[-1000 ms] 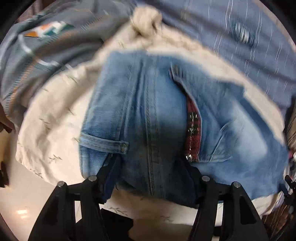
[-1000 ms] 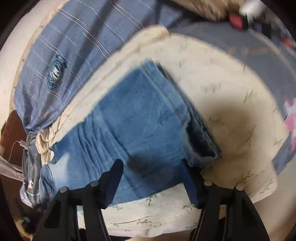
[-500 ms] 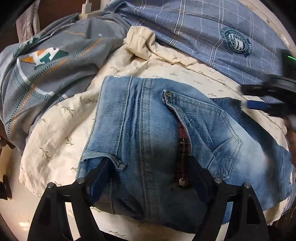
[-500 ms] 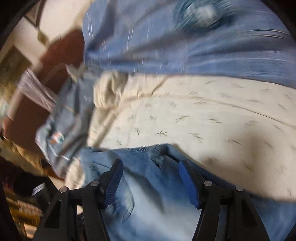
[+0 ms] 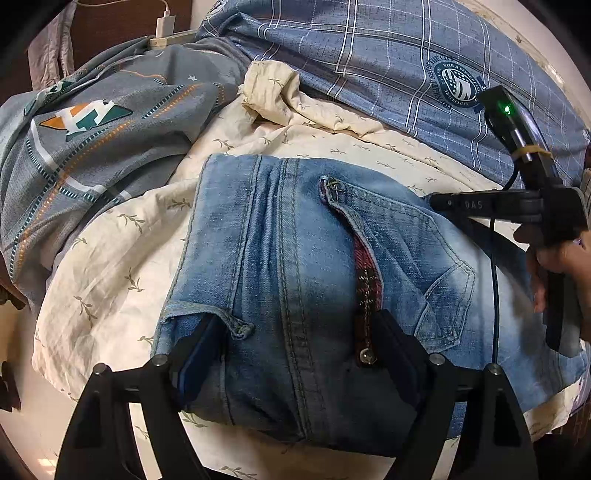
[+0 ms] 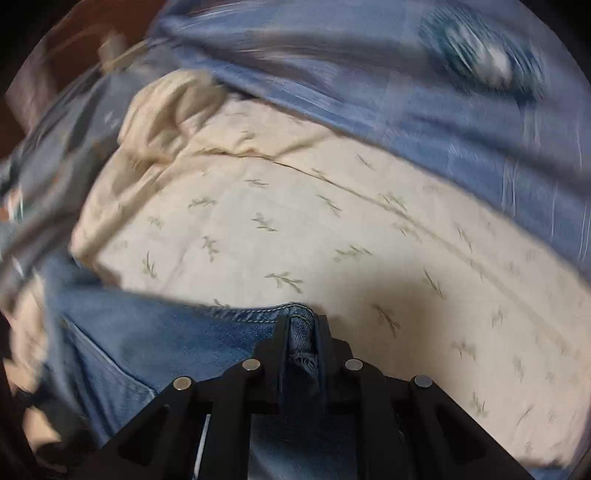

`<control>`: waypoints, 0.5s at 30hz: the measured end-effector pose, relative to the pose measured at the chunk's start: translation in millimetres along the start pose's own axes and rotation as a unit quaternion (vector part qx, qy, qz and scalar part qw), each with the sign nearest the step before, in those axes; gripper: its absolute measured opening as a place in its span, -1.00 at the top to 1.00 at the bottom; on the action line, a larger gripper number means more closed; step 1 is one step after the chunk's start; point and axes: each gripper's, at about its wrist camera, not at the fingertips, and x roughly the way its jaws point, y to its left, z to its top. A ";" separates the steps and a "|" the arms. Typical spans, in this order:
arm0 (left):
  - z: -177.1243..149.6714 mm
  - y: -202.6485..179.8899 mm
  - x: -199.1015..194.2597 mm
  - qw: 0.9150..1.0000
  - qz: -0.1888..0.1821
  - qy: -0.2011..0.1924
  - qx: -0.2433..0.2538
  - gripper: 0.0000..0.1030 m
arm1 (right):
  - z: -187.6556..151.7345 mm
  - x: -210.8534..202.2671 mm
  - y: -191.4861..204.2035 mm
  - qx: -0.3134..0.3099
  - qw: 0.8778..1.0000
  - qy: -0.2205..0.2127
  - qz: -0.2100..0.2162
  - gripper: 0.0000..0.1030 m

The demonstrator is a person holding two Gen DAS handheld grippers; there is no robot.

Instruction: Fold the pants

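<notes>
Blue jeans (image 5: 295, 266) lie folded on a cream leaf-print sheet (image 5: 122, 236), back pocket and waistband facing me. My left gripper (image 5: 295, 339) is open, its fingers spread wide over the waistband end, one finger tucked under a belt loop (image 5: 236, 326). My right gripper (image 6: 301, 332) is shut on a hemmed edge of the jeans (image 6: 236, 321). In the left wrist view the right gripper's body (image 5: 517, 206) sits over the jeans' far right side, held by a hand.
A blue plaid sheet with a round crest (image 5: 456, 83) lies behind the cream sheet. A grey patterned blanket (image 5: 92, 136) is bunched at the left. A white charger plug (image 5: 164, 27) rests at the top by a brown headboard.
The right gripper has closed on the edge of the jeans; it was open half a second ago. The left gripper has stayed open over the waistband, shifting only slightly.
</notes>
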 end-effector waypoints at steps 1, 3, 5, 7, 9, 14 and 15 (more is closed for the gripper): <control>-0.8 0.7 -0.9 1.000 -0.001 -0.001 -0.001 -0.64 | -1.9 -3.2 -6.1 0.016 1.000 -0.007 0.009 0.66; -1.3 0.9 -1.1 1.000 -0.002 -0.002 -0.003 -0.64 | -7.3 -22.9 -30.0 0.085 0.995 -0.035 0.043 0.51; -0.8 0.7 -0.5 1.000 -0.001 -0.002 -0.003 -0.64 | -11.5 -44.2 -48.1 0.134 0.987 -0.074 0.054 0.46; -0.7 0.4 -0.3 1.000 -0.001 -0.002 -0.005 -0.64 | -19.8 -61.2 -58.4 0.163 0.980 -0.086 0.081 0.41; -0.4 0.1 0.2 1.000 -0.001 -0.002 -0.007 -0.64 | -34.5 -74.0 -65.1 0.187 0.969 -0.086 0.135 0.40; 0.0 -0.3 0.8 1.000 -0.002 -0.002 -0.006 -0.64 | -65.1 -24.4 -66.0 0.204 0.953 0.015 0.224 0.32; -0.4 -0.5 0.6 1.000 -0.001 -0.003 -0.005 -0.64 | -72.4 -12.9 -79.4 0.232 0.951 0.009 0.205 0.60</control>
